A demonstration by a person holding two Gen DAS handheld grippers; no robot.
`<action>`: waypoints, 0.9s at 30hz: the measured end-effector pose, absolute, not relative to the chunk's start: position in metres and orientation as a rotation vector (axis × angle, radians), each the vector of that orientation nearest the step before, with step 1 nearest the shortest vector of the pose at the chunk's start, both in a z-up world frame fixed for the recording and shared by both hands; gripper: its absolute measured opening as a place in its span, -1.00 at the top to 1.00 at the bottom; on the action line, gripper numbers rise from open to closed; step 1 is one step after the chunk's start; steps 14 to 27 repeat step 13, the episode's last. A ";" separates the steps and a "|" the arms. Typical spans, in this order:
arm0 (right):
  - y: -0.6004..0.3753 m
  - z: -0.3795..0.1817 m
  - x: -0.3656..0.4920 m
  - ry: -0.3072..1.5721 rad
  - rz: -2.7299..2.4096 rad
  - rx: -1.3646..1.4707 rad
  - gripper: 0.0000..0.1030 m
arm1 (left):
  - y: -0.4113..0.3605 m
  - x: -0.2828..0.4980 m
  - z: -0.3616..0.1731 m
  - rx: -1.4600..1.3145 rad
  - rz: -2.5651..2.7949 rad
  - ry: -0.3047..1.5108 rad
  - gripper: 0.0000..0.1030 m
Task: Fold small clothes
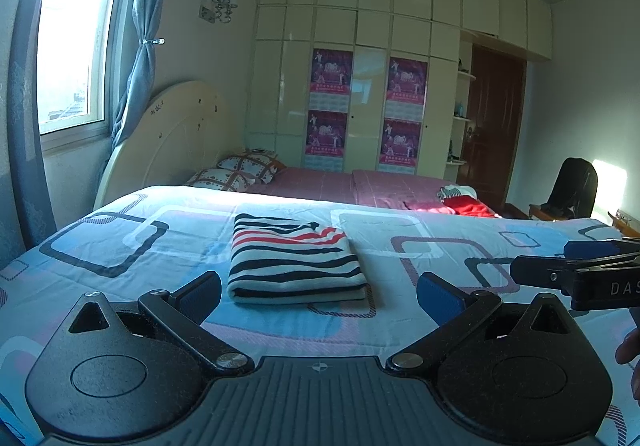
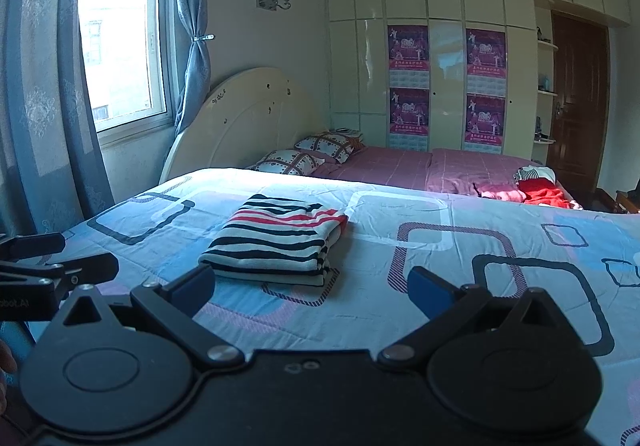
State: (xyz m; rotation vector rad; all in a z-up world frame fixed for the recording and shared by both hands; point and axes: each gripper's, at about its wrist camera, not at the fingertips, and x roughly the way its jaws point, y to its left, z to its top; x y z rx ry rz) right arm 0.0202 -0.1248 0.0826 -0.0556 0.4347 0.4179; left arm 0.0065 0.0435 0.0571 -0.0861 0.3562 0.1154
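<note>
Both your left gripper [image 1: 318, 296] and right gripper [image 2: 310, 286] hang open and empty, the folded striped top [image 1: 294, 260] just ahead between them. It looks finished; leave it flat and reach for the red clothes [image 1: 466, 206] far ahead on the bed [image 1: 120, 246].

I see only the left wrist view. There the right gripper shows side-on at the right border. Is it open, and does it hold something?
Observer: In the right wrist view the right gripper is open wide, with nothing between its blue pads.
Operator: How does the right side of the folded white knit garment with black and red stripes look?
Observer: Several stacked layer edges show there, one above the other, resting on the blue patterned quilt.
</note>
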 end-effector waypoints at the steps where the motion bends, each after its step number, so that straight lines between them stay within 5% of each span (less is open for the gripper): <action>1: -0.125 0.082 0.020 0.435 0.419 -0.057 -0.99 | 0.044 0.006 0.057 -0.087 0.113 0.355 -0.99; 27: -0.125 0.082 0.019 0.428 0.425 -0.062 -0.99 | 0.046 0.005 0.061 -0.066 0.113 0.346 -0.99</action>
